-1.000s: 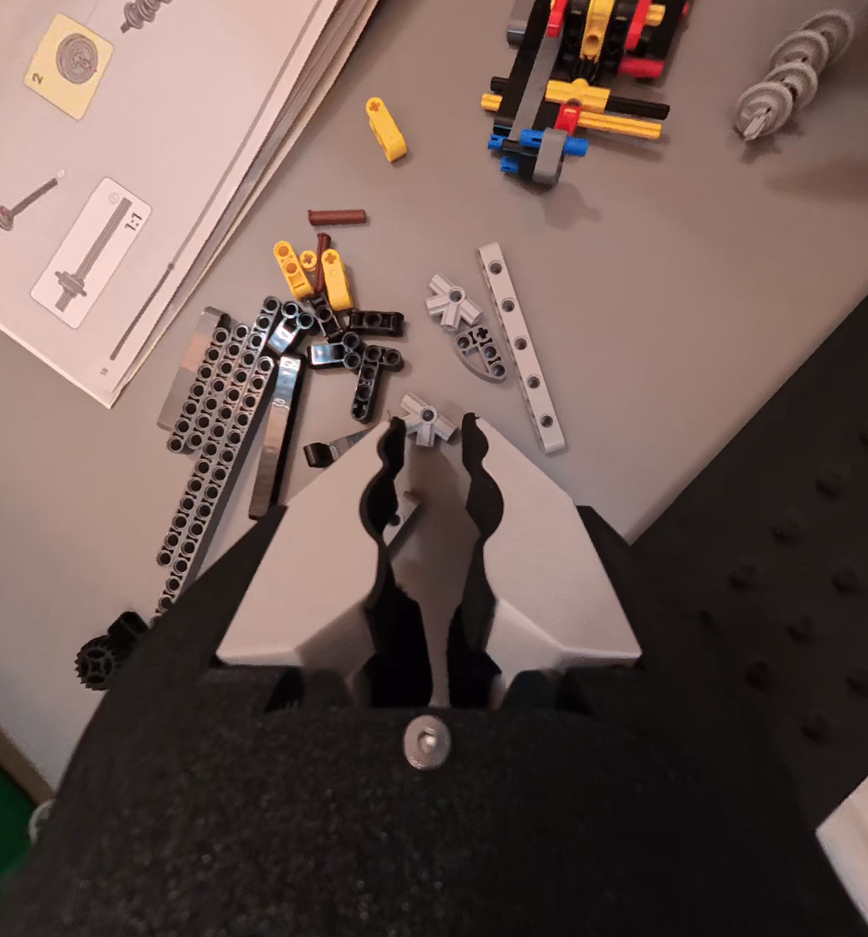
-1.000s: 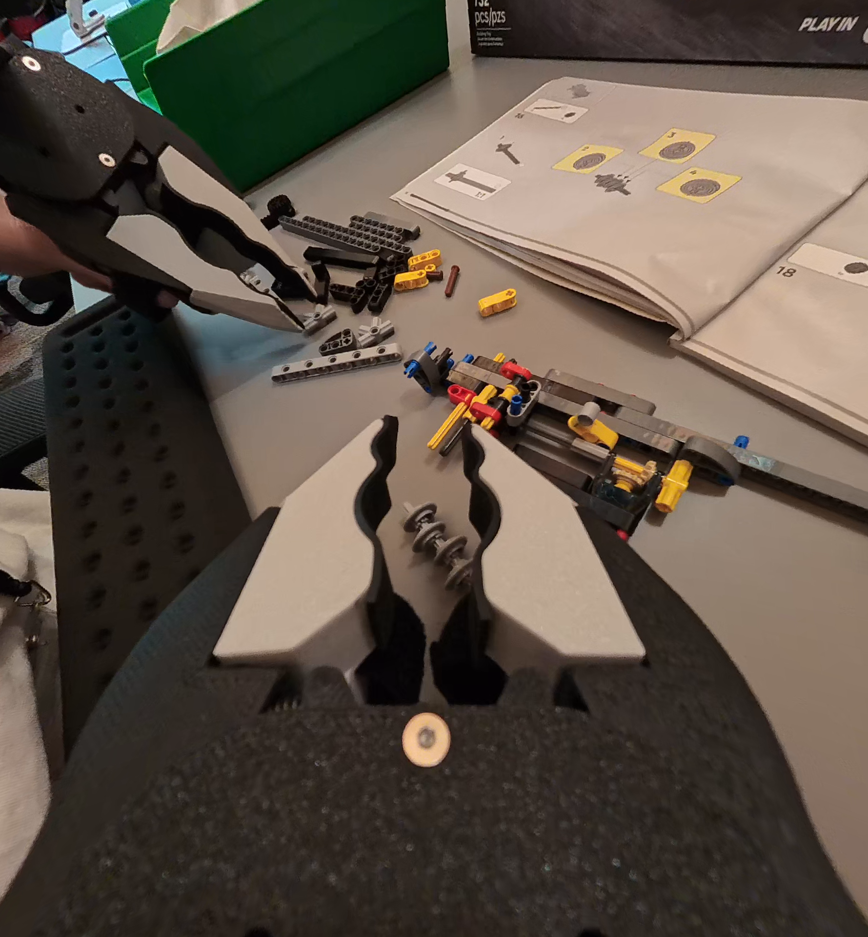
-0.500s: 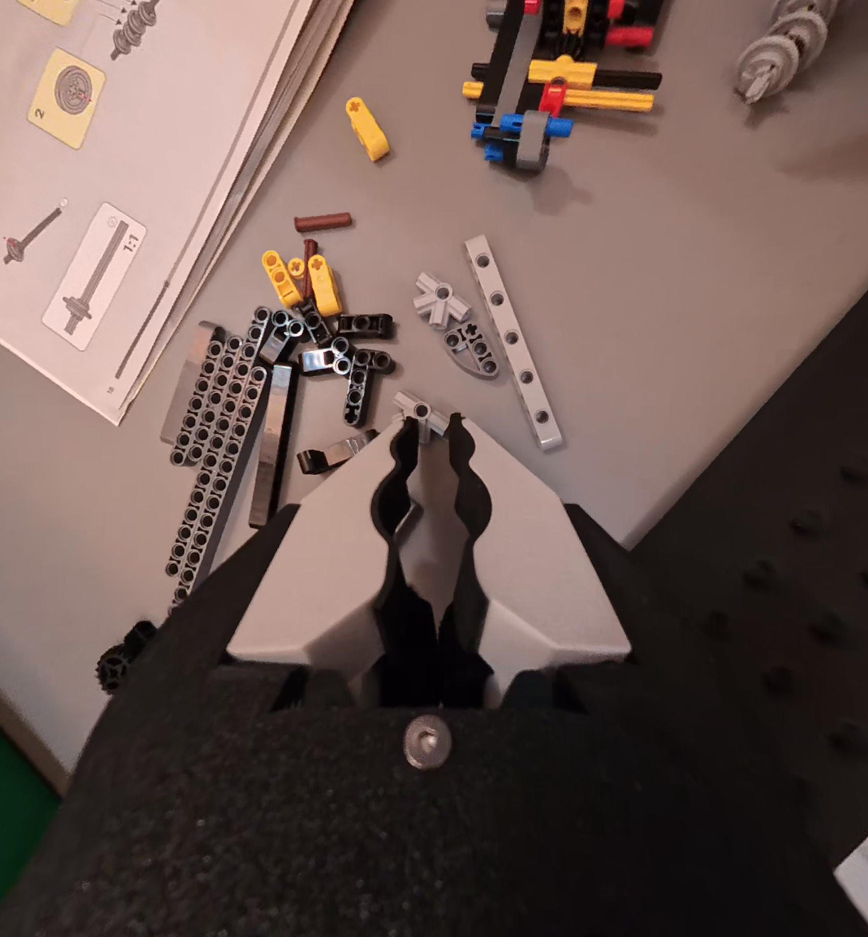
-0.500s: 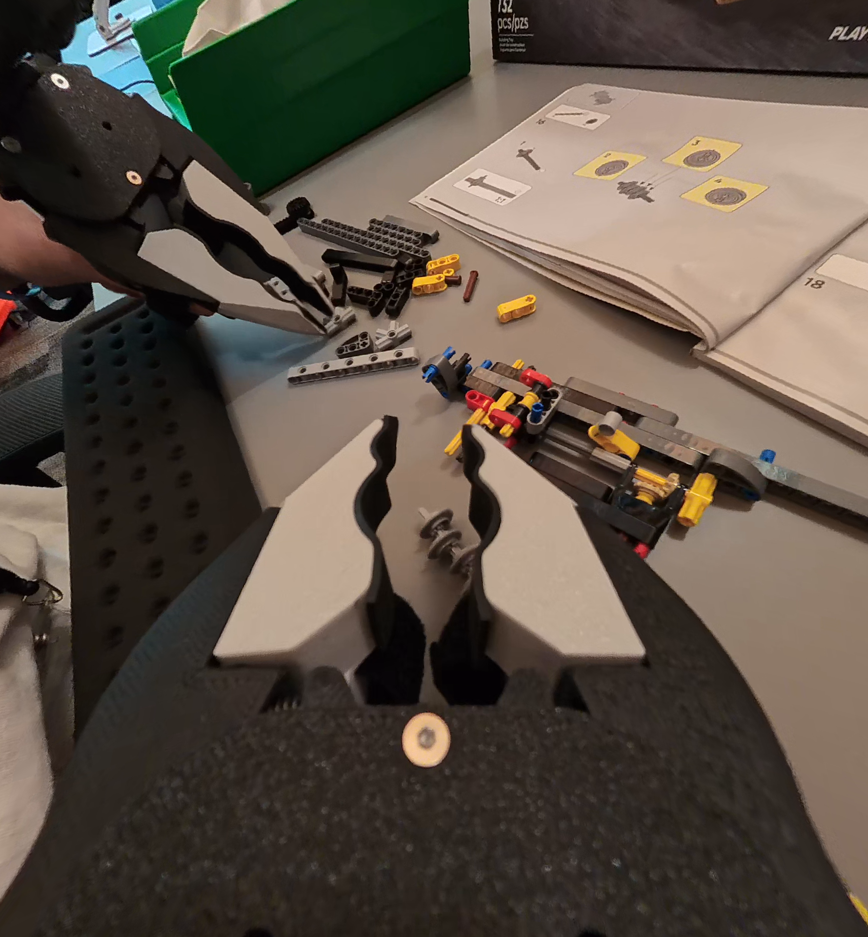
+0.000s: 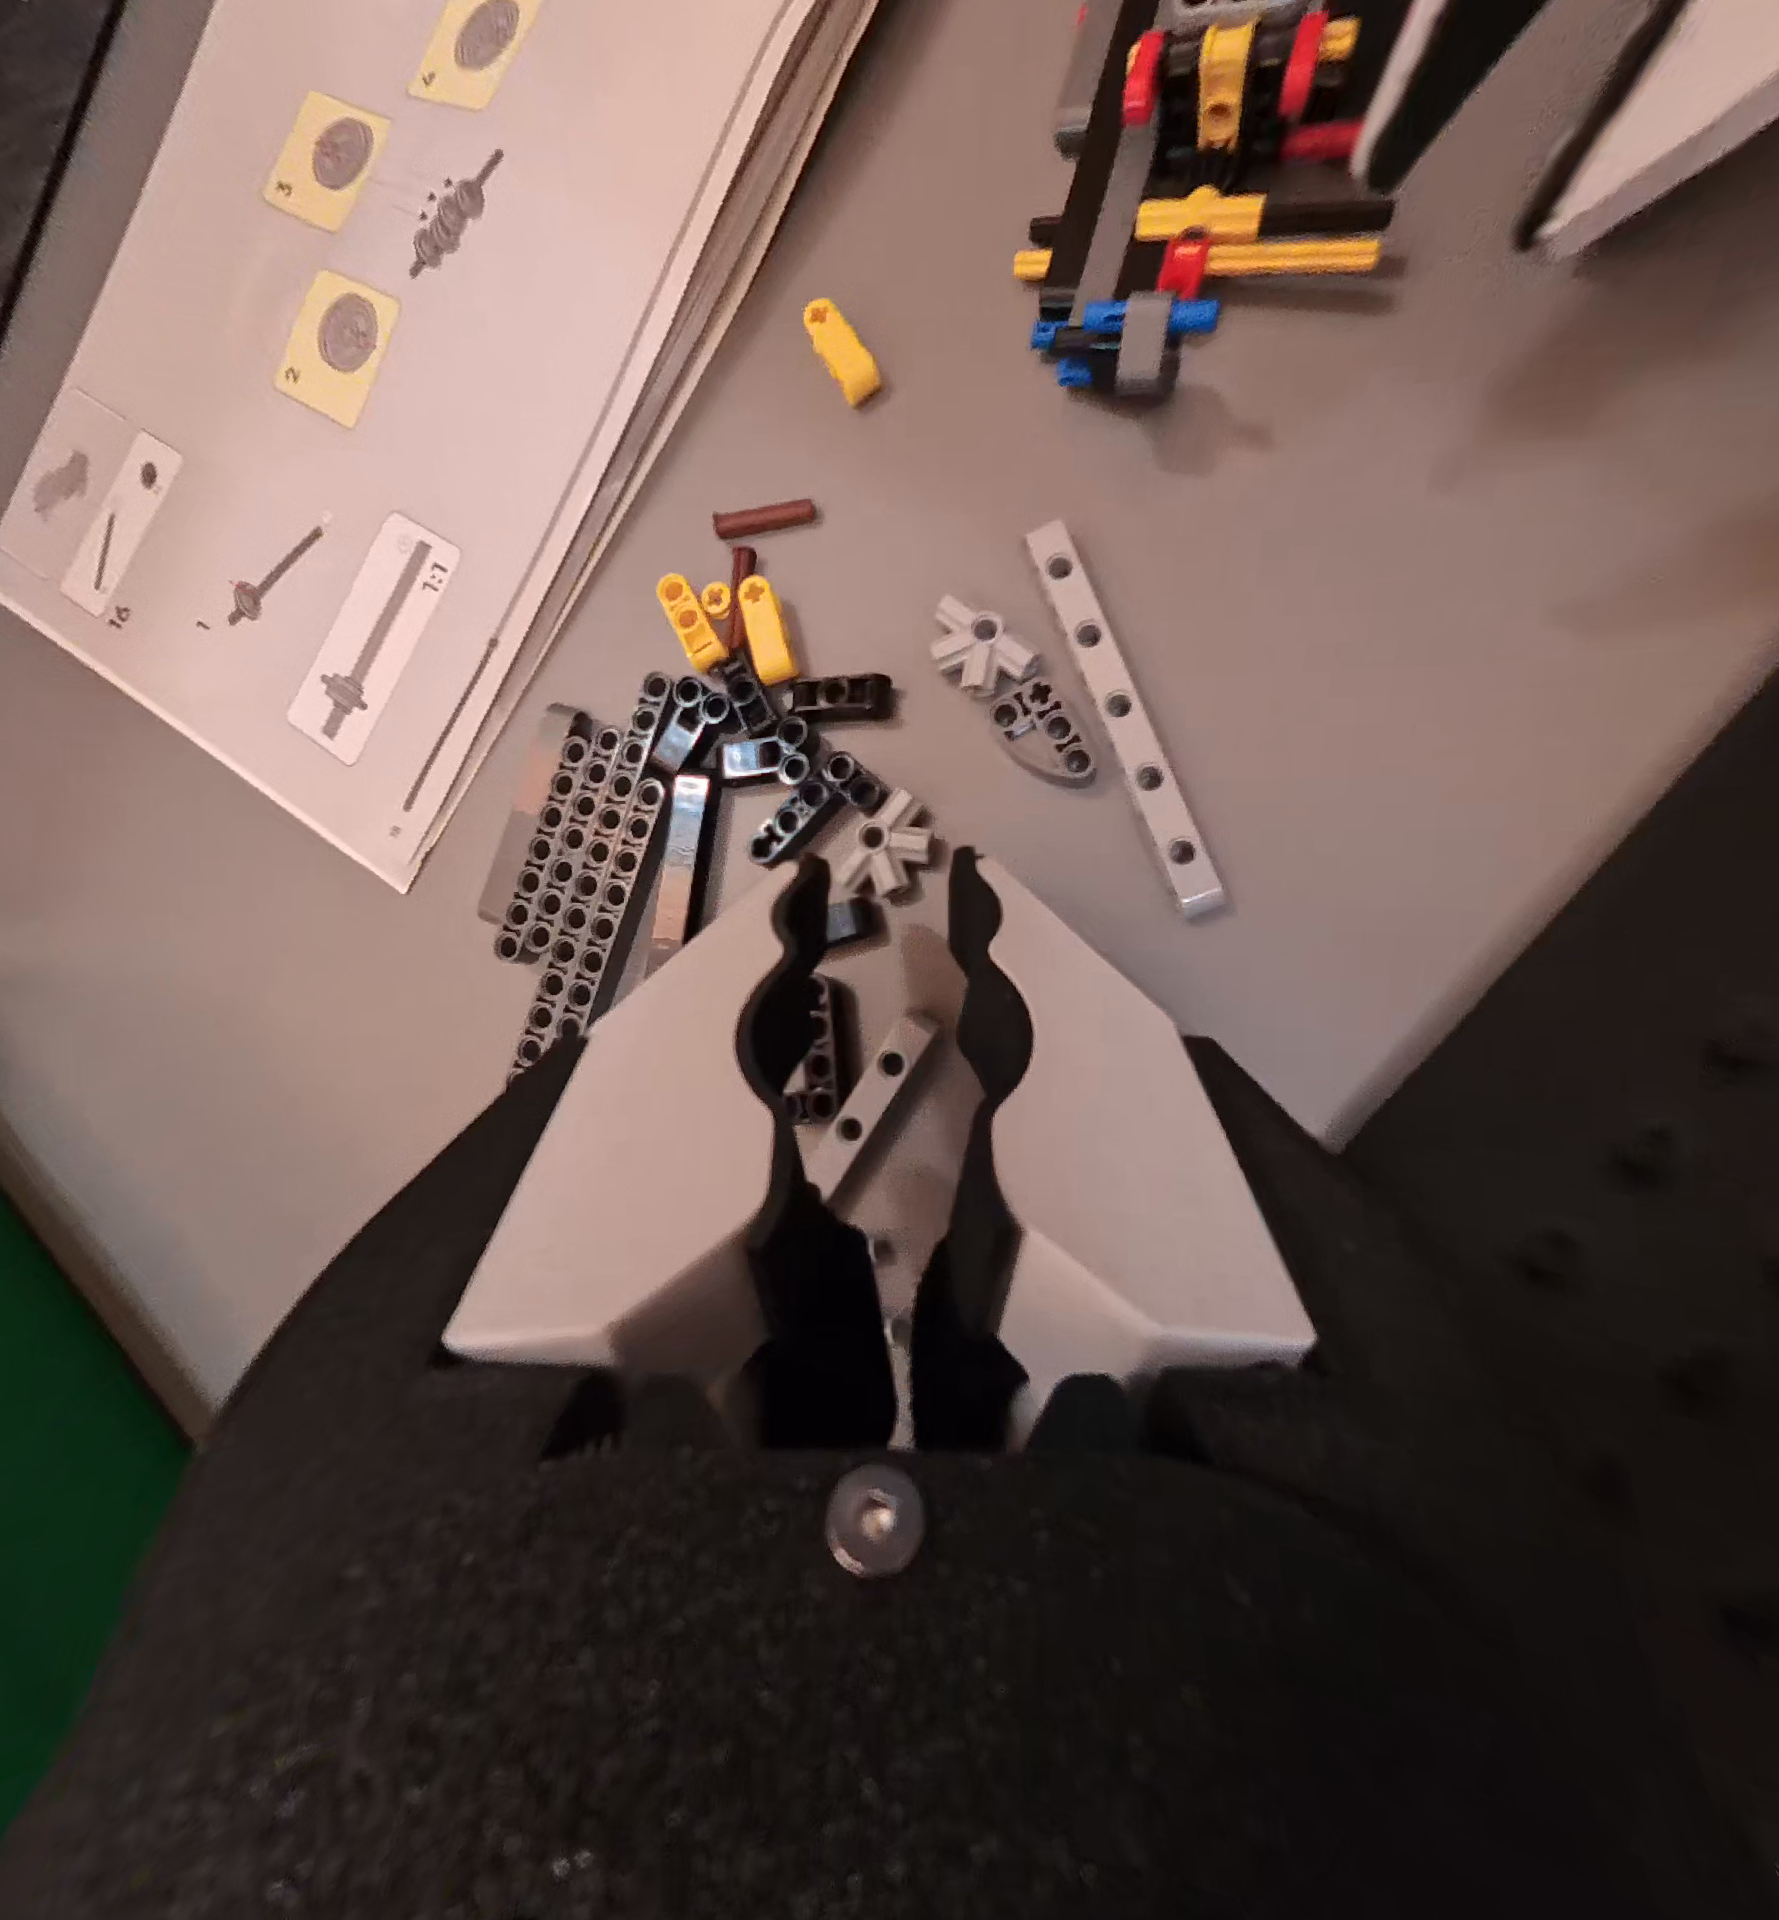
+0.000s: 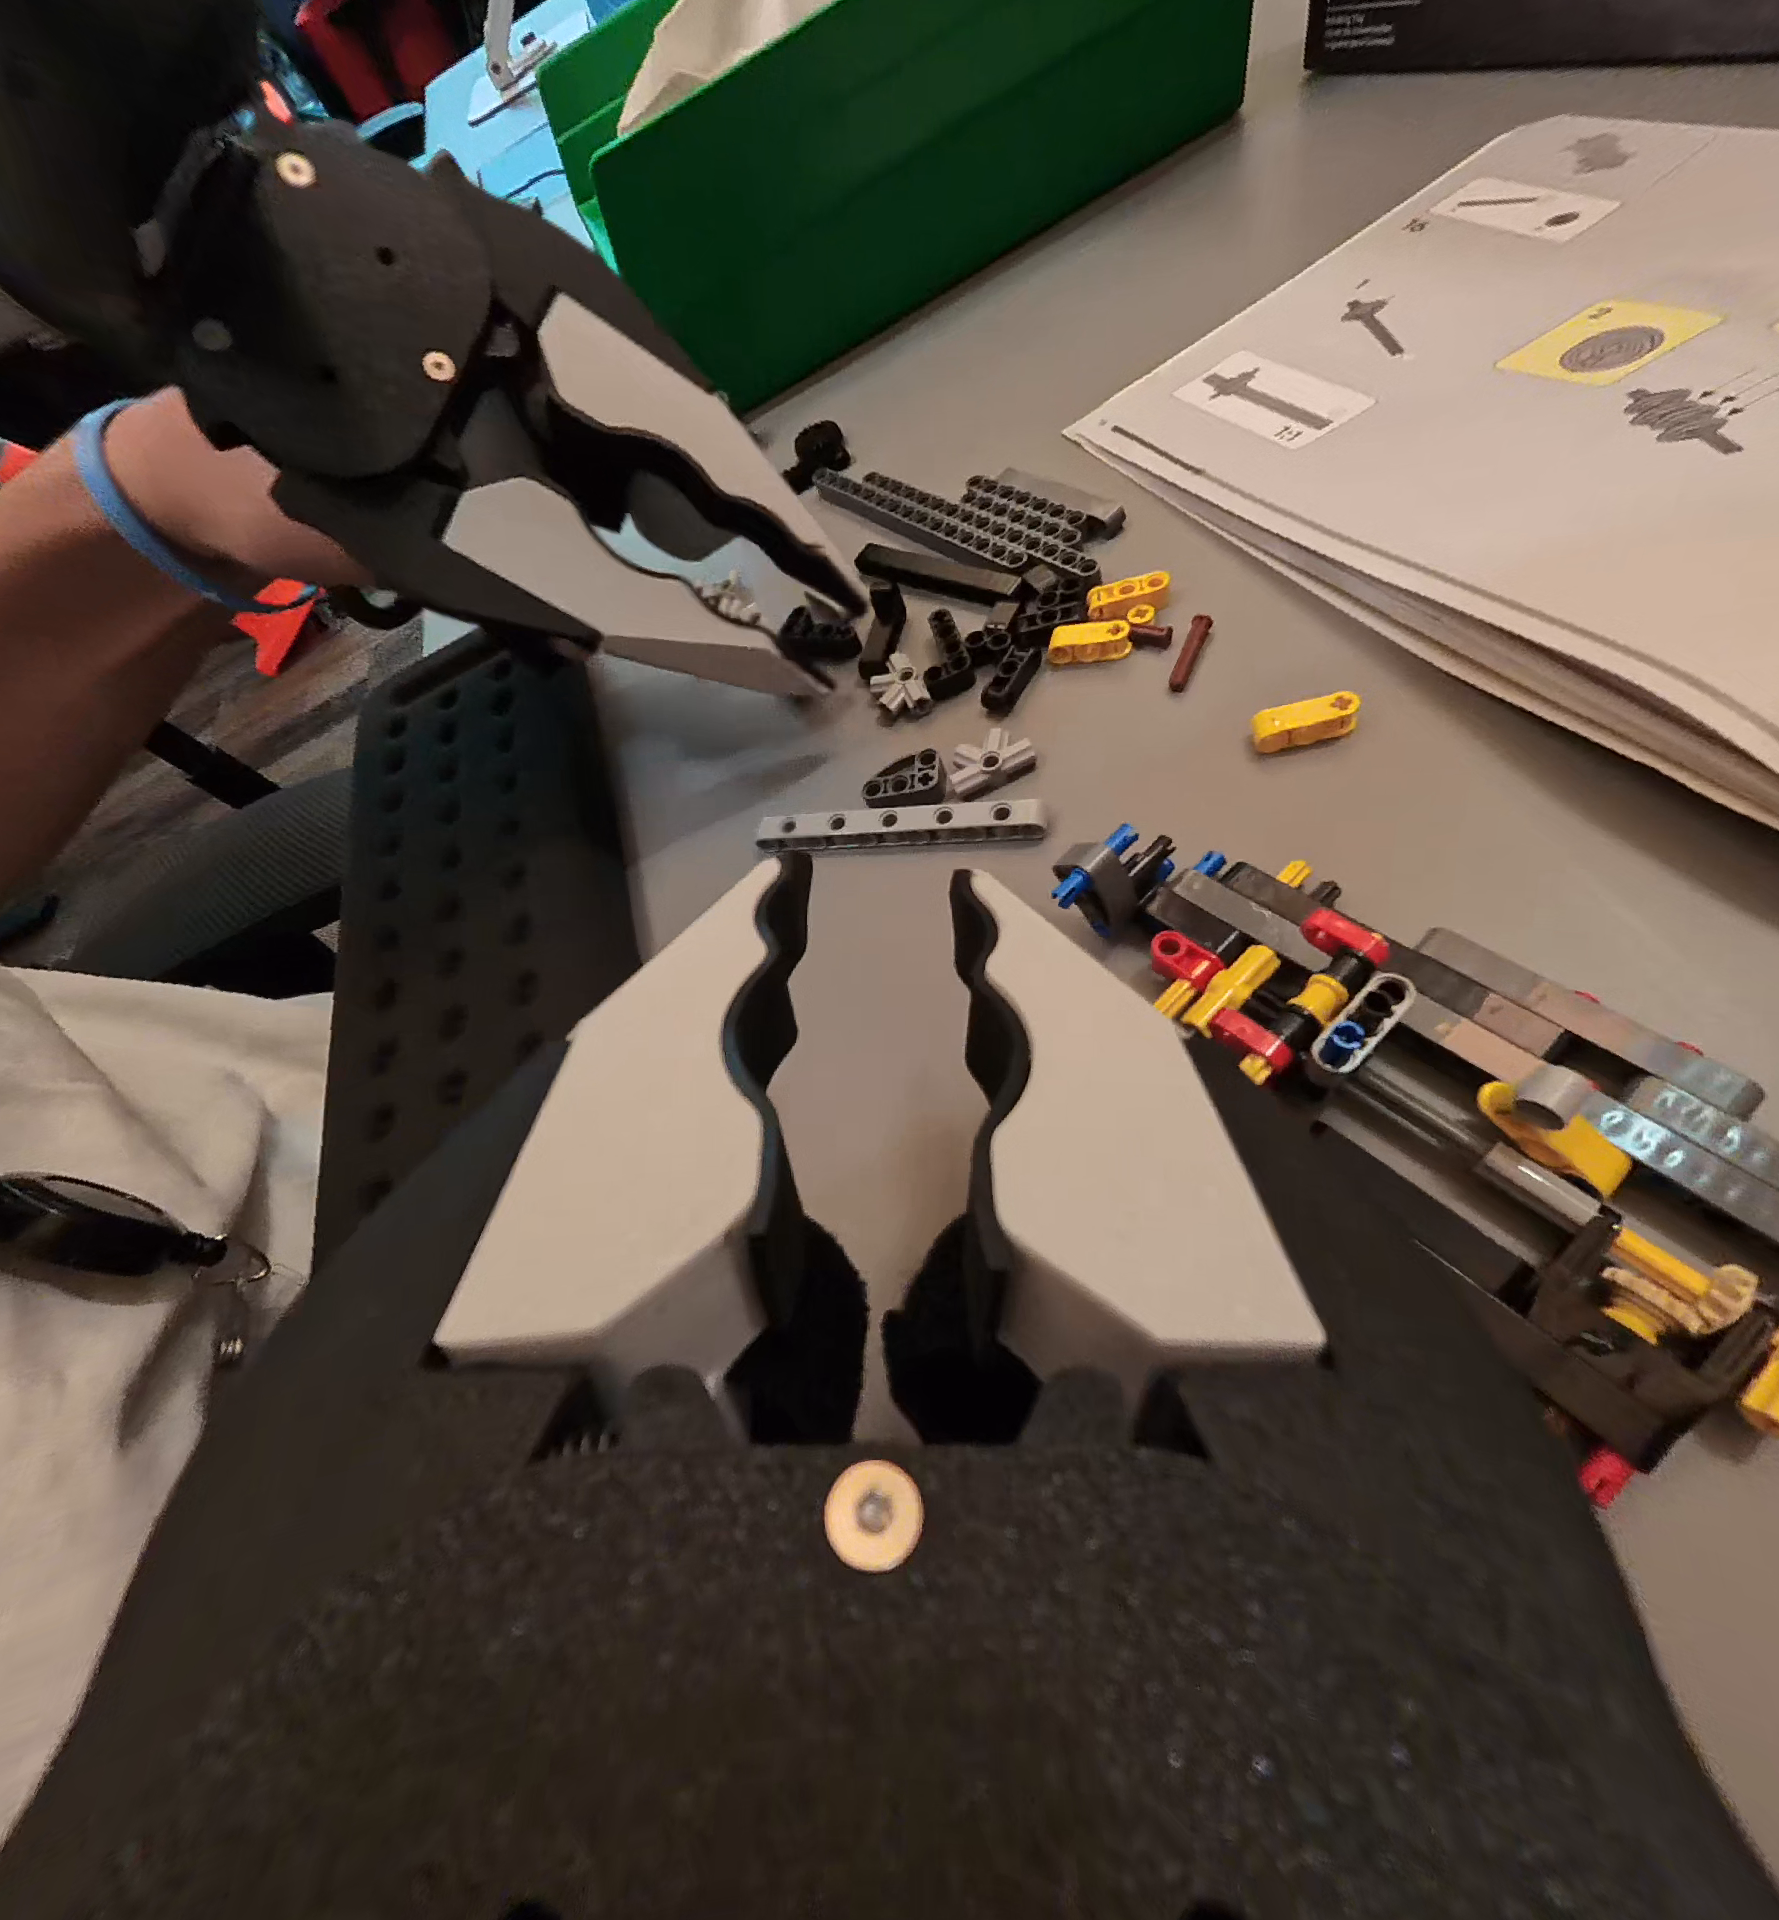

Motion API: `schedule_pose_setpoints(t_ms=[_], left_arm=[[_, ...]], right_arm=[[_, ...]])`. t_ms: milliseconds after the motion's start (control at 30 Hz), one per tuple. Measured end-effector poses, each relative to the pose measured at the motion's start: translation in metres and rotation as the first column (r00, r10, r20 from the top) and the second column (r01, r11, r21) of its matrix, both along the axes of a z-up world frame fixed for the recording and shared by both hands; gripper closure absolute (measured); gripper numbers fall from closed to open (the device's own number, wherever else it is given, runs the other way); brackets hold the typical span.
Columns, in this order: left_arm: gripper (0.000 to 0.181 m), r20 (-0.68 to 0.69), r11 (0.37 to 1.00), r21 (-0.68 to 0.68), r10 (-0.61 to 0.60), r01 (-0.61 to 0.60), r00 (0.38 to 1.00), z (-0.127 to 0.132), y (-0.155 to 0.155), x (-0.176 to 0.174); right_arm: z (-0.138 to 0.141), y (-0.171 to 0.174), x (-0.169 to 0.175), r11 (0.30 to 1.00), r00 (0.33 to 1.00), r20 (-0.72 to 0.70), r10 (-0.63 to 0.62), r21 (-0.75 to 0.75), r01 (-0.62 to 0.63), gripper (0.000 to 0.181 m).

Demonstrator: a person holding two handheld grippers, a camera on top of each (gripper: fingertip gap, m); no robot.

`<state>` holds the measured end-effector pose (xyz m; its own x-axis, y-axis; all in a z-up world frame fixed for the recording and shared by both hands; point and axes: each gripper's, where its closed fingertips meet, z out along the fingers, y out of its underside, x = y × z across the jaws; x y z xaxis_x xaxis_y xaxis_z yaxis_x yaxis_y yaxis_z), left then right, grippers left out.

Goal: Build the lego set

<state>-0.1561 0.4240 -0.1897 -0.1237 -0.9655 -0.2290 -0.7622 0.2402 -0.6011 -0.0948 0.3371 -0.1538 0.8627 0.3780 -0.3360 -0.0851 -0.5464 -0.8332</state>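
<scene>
While the left gripper (image 5: 880,883) hangs over the loose pile (image 5: 698,790) with its jaws parted and nothing between them, a grey hub (image 5: 885,847) lies just past its tips and a short grey beam (image 5: 880,1091) shows on the table (image 5: 1384,623) under the gap. Close on its right the table edge runs diagonally, with a black perforated mat (image 5: 1643,1091) beyond it; on its left a green bin (image 5: 23,1299) borders the near edge. Bare grey table lies right of the pile, up to a long grey beam (image 5: 1124,717), a second hub (image 5: 978,644) and a dark curved piece (image 5: 1046,727). Farther off lie a yellow connector (image 5: 843,348) and a brown pin (image 5: 765,517), then the open booklet (image 5: 397,364) and the part-built model (image 5: 1176,208).

The right gripper (image 6: 880,883), also parted and empty, hovers above bare table, with the long grey beam just past its tips and the model close on its right.
</scene>
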Motion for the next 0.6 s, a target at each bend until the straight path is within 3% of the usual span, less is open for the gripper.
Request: schedule_pose_setpoints(t_ms=[133, 267, 467, 533, 600], left_arm=[[0.158, -0.013, 0.998, -0.058, 0.007, -0.008, 1.0, -0.007, 0.002, 0.007], [0.165, -0.054, 1.0, -0.015, -0.003, 0.002, 0.999, -0.02, 0.006, 0.01], [0.167, -0.046, 1.0, 0.016, -0.01, 0.011, 0.999, -0.016, 0.006, 0.01], [0.167, 0.018, 0.999, -0.038, -0.008, 0.009, 1.0, -0.005, -0.001, 0.015], [0.167, 0.131, 0.979, -0.203, -0.007, 0.033, 0.991, 0.017, -0.02, 0.027]], right_arm=[[-0.002, -0.003, -0.001, 1.0, 1.0, 0.005, -0.003, -0.005, 0.003, 0.154], [-0.002, -0.007, -0.001, 1.0, 1.0, -0.01, -0.017, -0.002, 0.017, 0.155], [0.001, -0.007, 0.002, 0.999, 0.999, -0.026, -0.03, 0.018, 0.03, 0.156], [0.006, -0.004, 0.002, 0.998, 1.0, -0.01, -0.023, 0.055, 0.023, 0.153], [0.011, 0.001, 0.004, 0.993, 0.996, 0.088, -0.005, 0.118, -0.005, 0.15]])
